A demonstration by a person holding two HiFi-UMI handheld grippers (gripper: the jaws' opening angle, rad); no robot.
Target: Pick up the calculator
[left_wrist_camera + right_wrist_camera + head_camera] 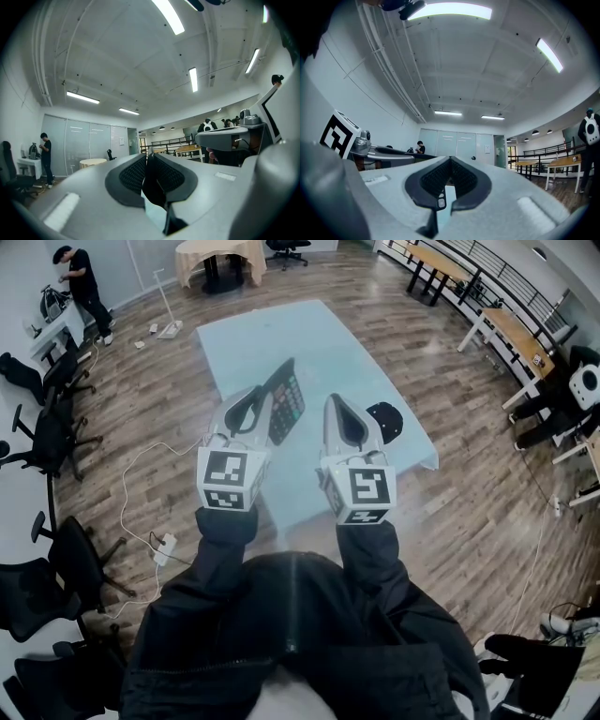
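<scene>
Left gripper (257,401) jaws clamp slim black plastic calculator (287,401) above pale-blue rectangular surface (281,334), right gripper (339,413) jaws closed, empty; best kept level w/ firm grip.

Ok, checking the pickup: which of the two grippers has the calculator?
The left gripper: the dark calculator is clamped edge-on between its jaws, while the right gripper beside it holds nothing.

Black calculator (286,404), pale blue table (309,338), brown wood-plank floor (169,390)

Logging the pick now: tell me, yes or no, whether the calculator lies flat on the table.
No: the calculator is raised and tilted above the table, gripped by the left gripper.
</scene>
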